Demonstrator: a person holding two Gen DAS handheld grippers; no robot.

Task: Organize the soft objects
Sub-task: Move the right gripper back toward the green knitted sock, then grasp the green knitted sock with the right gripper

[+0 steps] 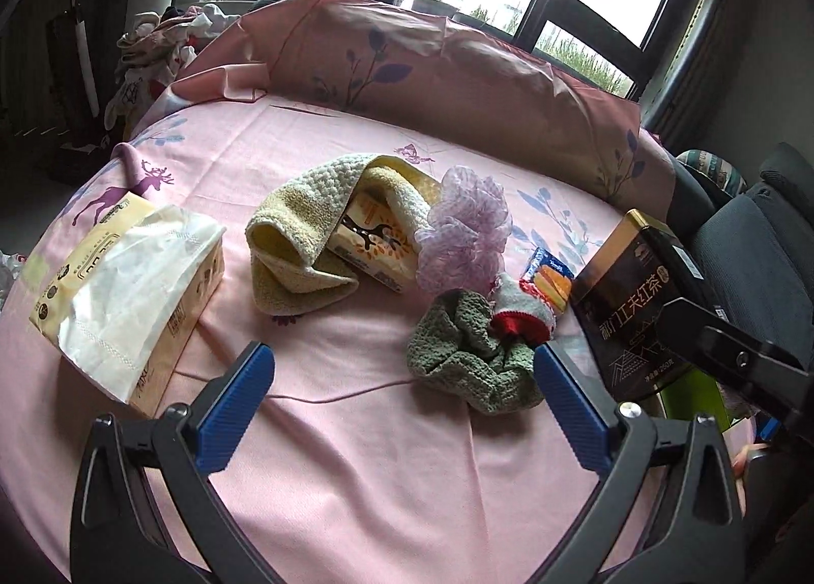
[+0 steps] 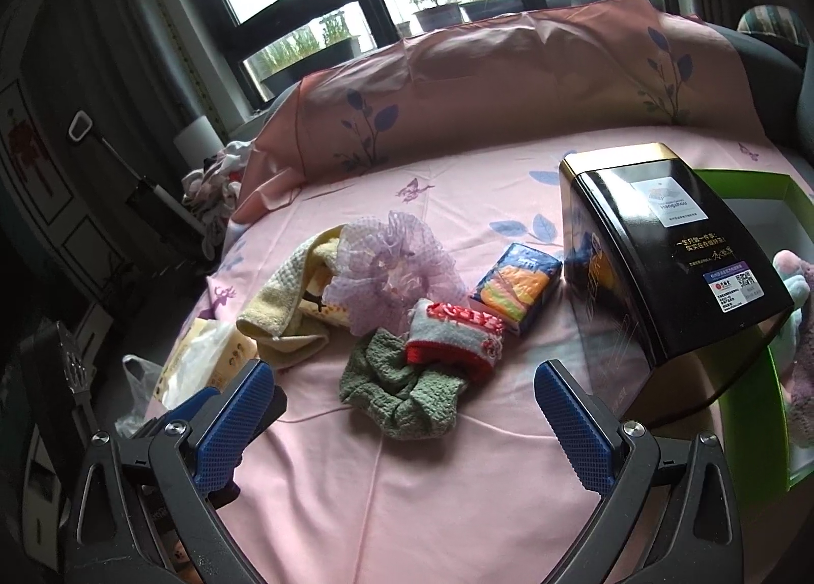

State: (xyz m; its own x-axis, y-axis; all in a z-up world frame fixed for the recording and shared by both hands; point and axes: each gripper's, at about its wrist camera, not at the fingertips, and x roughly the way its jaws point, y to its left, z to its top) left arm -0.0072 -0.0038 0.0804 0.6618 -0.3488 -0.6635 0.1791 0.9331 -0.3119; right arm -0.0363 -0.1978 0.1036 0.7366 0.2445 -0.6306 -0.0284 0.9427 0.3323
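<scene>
Left wrist view shows our left gripper (image 1: 404,370) spread wide and empty above the pink bedsheet (image 1: 356,482), with the crumpled green cloth (image 1: 468,360) lying just past its right finger. From the right wrist view our right gripper (image 2: 407,388) is likewise agape and holds nothing, and the same green cloth (image 2: 402,396) sits between its fingers but a little beyond the tips. Touching the green cloth on its far side is a red and grey sock (image 2: 455,337), and behind that a purple mesh bath pouf (image 2: 389,273) rests against a yellow towel (image 2: 287,301) draped over a small printed tissue pack (image 1: 374,243). A bright packet (image 2: 516,286), a black tea tin (image 2: 661,253) and a large tissue pack (image 1: 122,289) are the stiffer things around the heap. At the right edge a green box (image 2: 753,370) already holds something plush, so we judge that to be where the soft items go. We take the step in hand to be the approach to the green cloth. Next we would lower one gripper over it, pinch a thick fold, and lift without dragging the sock along.
</scene>
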